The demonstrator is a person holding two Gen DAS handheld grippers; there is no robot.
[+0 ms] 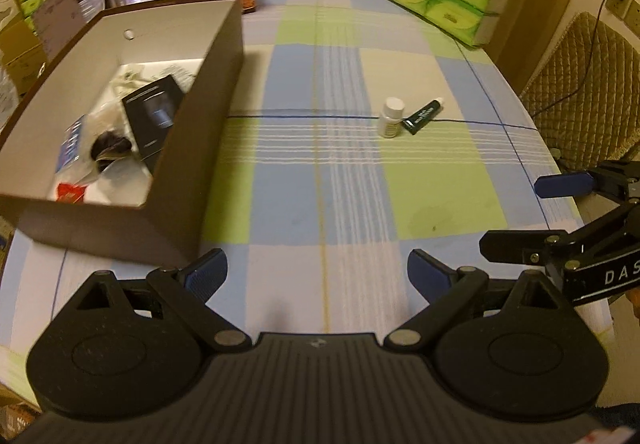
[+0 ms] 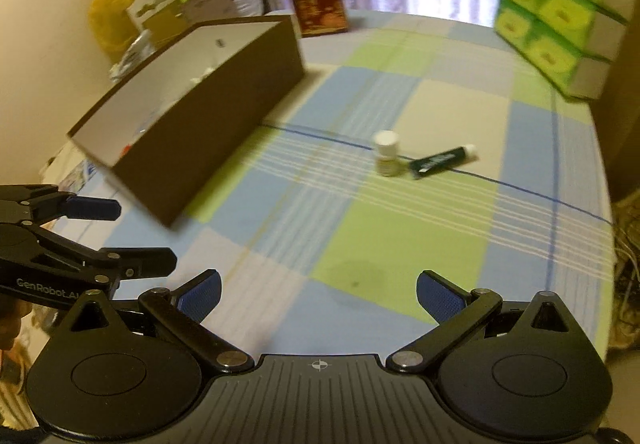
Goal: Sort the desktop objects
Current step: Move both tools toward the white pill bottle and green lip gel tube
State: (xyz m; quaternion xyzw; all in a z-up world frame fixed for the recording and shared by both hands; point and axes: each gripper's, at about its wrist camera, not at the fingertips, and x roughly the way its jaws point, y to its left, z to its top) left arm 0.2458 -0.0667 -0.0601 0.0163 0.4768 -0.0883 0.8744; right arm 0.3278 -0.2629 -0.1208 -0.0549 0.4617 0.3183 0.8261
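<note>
Checked tablecloth (image 1: 320,204): sorting is partly done.
Brown box (image 1: 192,148) is holding several items; bottle (image 1: 391,117) and tube (image 1: 422,117) are waiting right of it, both grippers' jaws spread, empty.

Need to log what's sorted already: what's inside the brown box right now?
In the brown box: a black booklet, a blue-white packet, a dark item in clear wrapping, something red. The near wall hides the rest.
</note>
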